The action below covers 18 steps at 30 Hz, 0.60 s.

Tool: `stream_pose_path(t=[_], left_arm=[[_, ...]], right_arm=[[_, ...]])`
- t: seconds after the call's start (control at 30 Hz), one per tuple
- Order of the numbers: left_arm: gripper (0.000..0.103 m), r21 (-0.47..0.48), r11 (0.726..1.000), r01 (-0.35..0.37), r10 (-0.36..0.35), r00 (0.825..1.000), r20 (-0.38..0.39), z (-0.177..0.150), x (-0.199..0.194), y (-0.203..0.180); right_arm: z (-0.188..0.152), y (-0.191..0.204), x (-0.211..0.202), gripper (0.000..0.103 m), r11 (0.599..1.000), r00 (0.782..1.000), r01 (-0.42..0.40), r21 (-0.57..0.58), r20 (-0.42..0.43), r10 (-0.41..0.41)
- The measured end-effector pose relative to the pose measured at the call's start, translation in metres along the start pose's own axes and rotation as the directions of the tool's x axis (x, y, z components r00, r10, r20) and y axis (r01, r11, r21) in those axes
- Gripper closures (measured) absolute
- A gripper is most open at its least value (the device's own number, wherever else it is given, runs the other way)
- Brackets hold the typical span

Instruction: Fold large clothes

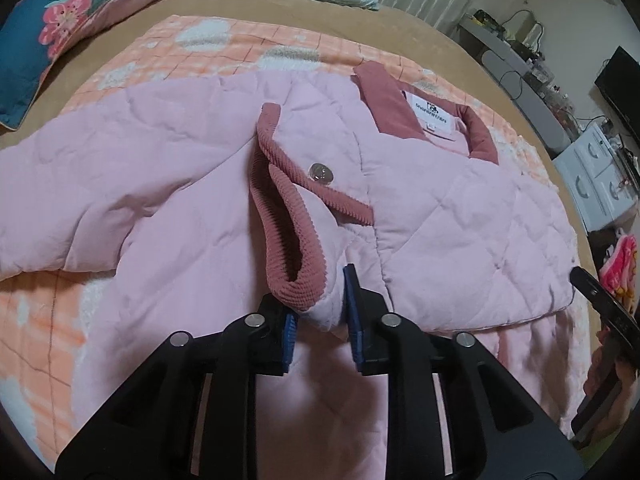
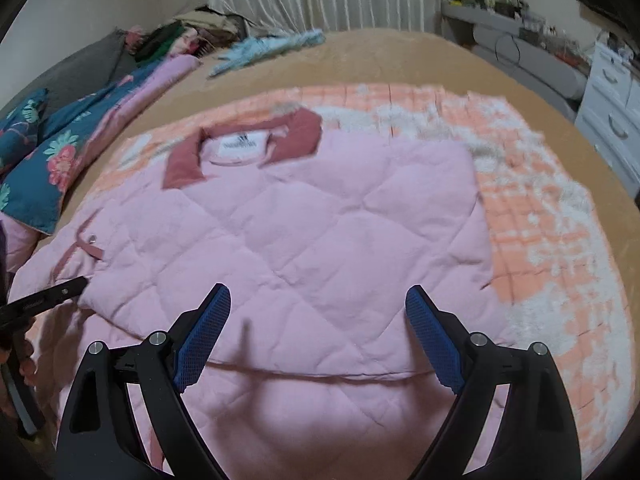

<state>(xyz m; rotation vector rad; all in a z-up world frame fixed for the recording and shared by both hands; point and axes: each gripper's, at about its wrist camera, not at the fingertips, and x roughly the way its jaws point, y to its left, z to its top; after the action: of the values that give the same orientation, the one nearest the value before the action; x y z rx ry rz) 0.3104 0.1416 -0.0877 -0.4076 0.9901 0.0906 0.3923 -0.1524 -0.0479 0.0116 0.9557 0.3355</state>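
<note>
Lying on a blanket [image 2: 532, 240] on the bed [image 2: 400, 52], pink jacket [image 2: 300, 220], left gripper [image 1: 320, 312] jaws clenched on its sleeve end by the cuff [image 1: 292, 248] (ribbed), right gripper [image 2: 320, 336] jaws spread wide above the folded edge, gripping nothing

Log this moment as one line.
left gripper: shut on cuff | right gripper: open over jacket | jacket: on blanket

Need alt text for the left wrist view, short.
The left gripper is shut on the dark-pink ribbed cuff of a pale pink quilted jacket spread on an orange checked blanket. A silver snap button shows on the cuff.
</note>
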Motion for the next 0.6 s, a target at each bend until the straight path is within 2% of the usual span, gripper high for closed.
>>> stream_pose_path(t=[0.17,0.43,0.53,0.6], left_arm=[[0.073,0.019,1.000,-0.013,0.013,1.000,0.000,-0.003,0.001,-0.001],[0.053,0.034,0.999,-0.042,0.041,0.999,0.017,-0.007,-0.010,0.003],[0.040,0.051,0.997,-0.057,0.056,0.998,0.029,-0.010,-0.021,0.004],[0.026,0.056,0.996,-0.069,0.067,0.997,0.036,-0.013,-0.030,0.006]], right_arm=[[-0.011,-0.010,0.036,0.011,0.998,0.993,0.070,0.000,-0.092,-0.070],[-0.021,-0.008,0.047,0.009,0.991,0.989,0.130,0.010,-0.078,-0.129],[-0.021,-0.005,0.038,0.007,0.993,0.991,0.117,0.026,-0.066,-0.115],[-0.021,-0.003,0.026,0.006,0.995,0.996,0.085,0.047,-0.047,-0.082]])
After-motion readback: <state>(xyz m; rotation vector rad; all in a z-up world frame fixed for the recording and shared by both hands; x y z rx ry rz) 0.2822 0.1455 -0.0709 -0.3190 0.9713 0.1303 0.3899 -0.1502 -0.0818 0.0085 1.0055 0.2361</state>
